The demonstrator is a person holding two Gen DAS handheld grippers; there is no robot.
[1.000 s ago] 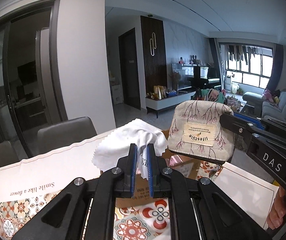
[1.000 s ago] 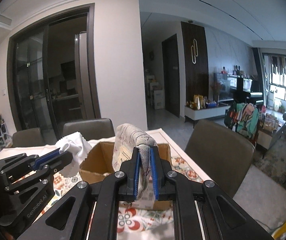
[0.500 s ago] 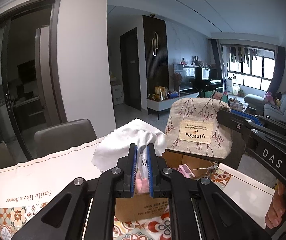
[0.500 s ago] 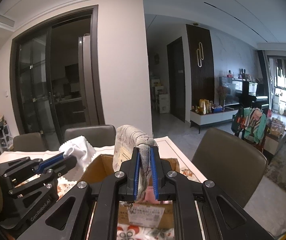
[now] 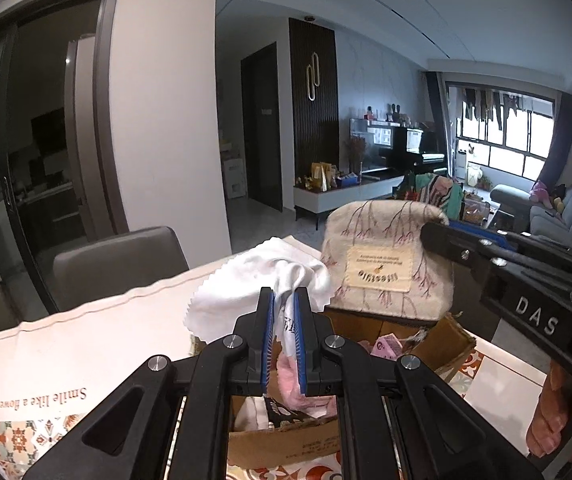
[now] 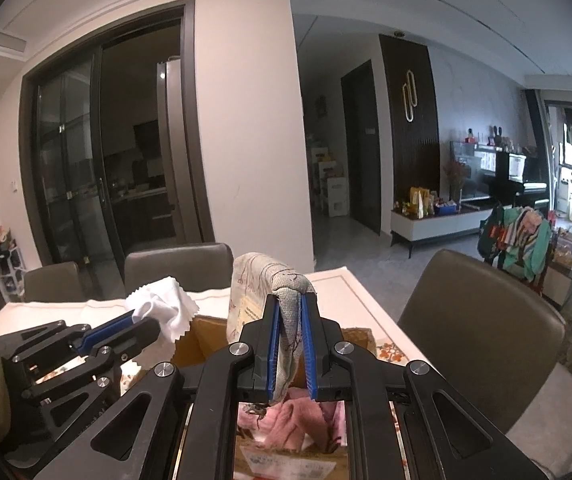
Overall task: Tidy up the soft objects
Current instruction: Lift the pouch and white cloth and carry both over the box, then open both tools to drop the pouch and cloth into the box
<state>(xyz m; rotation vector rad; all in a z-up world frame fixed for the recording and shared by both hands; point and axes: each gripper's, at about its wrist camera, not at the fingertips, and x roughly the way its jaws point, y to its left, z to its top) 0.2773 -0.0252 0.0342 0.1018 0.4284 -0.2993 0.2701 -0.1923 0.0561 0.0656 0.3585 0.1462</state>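
Note:
My left gripper (image 5: 283, 300) is shut on a white cloth (image 5: 261, 280) with pinked edges, held above an open cardboard box (image 5: 286, 440). To its right, my right gripper (image 6: 289, 304) is shut on a beige fabric pouch (image 5: 386, 264) printed with branches and a "lifestyle" label. The pouch (image 6: 257, 288) hangs over the same box (image 6: 205, 336). Pink soft items (image 6: 294, 420) lie inside the box. In the right wrist view the left gripper (image 6: 133, 326) with the white cloth (image 6: 161, 304) shows at the left.
The box sits on a table with a patterned cloth (image 5: 17, 440) and a white runner (image 5: 65, 360) reading "Smile like a flower". Grey chairs (image 6: 478, 340) stand around the table's far and right sides. A person's fingers (image 5: 554, 416) grip the right tool.
Both grippers have moved forward over the box with their loads; the box now lies directly beneath them and its pink contents have come into view.

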